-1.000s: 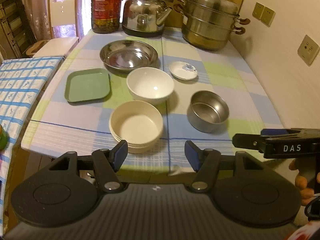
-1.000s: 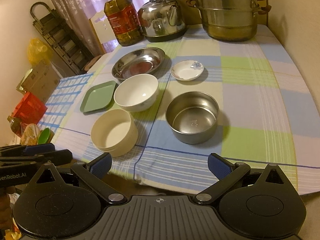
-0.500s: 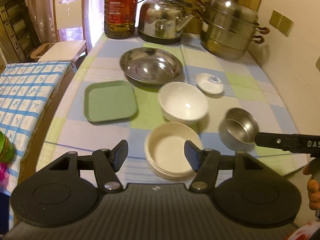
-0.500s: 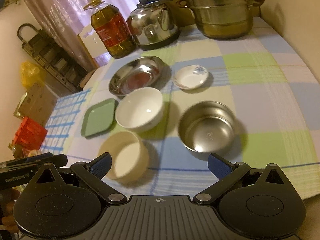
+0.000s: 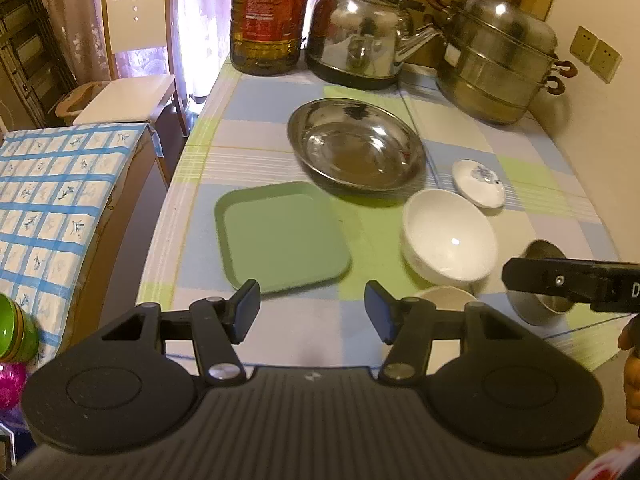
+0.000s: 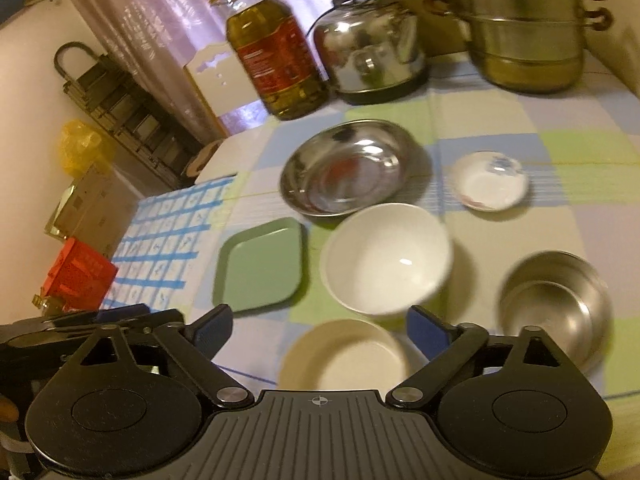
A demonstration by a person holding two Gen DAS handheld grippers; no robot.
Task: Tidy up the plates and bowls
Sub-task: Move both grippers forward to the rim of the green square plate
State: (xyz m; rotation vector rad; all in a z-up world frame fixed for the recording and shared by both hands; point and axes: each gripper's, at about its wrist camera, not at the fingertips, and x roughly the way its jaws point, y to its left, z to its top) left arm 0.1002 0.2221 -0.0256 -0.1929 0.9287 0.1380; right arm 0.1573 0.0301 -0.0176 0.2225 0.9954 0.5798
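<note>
On the checked tablecloth lie a green square plate (image 5: 282,236) (image 6: 262,264), a wide steel dish (image 5: 356,144) (image 6: 346,168), a white bowl (image 5: 450,236) (image 6: 386,258), a small white saucer (image 5: 478,182) (image 6: 490,180), a cream bowl (image 6: 344,356) (image 5: 444,294) and a steel bowl (image 6: 556,308) (image 5: 538,250). My left gripper (image 5: 312,314) is open and empty, just short of the green plate's near edge. My right gripper (image 6: 320,332) is open and empty, above the cream bowl, in front of the white bowl.
An oil bottle (image 5: 270,16), a steel kettle (image 5: 362,36) and a stacked steamer pot (image 5: 500,60) stand along the table's far edge. A white chair (image 5: 132,80) and a blue-checked side table (image 5: 52,200) are to the left. The wall is on the right.
Both grippers have moved forward and to the left over the table. The left one now faces the green plate; the right one has come over the cream bowl. Both stayed open.
</note>
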